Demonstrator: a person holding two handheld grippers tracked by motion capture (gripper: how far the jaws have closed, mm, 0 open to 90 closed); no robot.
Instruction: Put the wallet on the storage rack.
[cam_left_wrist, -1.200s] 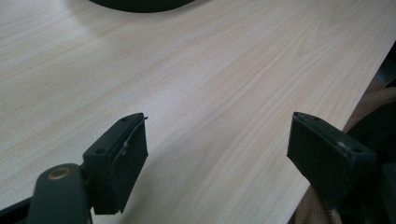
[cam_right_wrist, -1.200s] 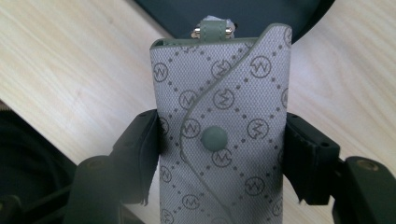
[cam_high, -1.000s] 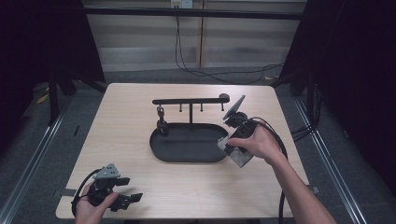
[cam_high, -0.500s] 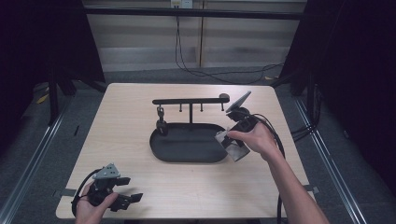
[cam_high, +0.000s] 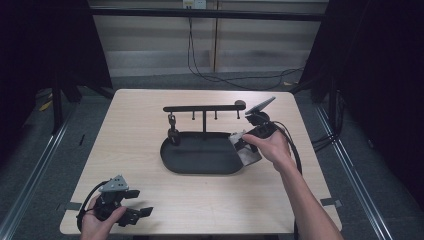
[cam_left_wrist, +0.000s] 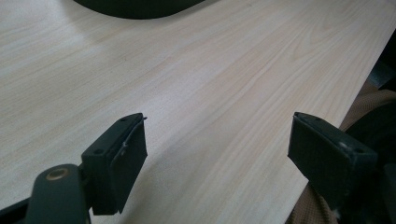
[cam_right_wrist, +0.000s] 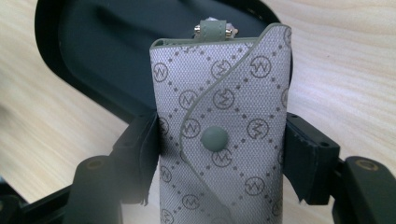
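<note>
**Key case pinched over the tray's right end**

Key case (cam_right_wrist: 222, 140): grey fabric, printed all over, flap closed with one snap button, a small metal-pinned loop at its far end. Long axis runs straight out along the right gripper (cam_right_wrist: 222, 154), away from the hand. Both jaws press on its long sides at about snap height; the far part stands clear of them.

Position: the case sits at the right rim of the black oval tray (cam_high: 200, 160), partly over the dark floor, partly over bare wood. In the high view the case (cam_high: 246, 150) shows just under the right hand (cam_high: 272, 147). Whether it touches the rim or hangs above it, cannot tell.

Behind the tray: a hanger rail (cam_high: 202, 108) on a post, with short pegs and a dark item dangling at the left end. The case's loop end points roughly toward the tray.

Left gripper (cam_left_wrist: 215, 158): jaws spread wide, nothing between them, low over the table (cam_left_wrist: 210, 84) near its front left corner, well apart from the tray. Right hand is clearly the nearer one.
</note>
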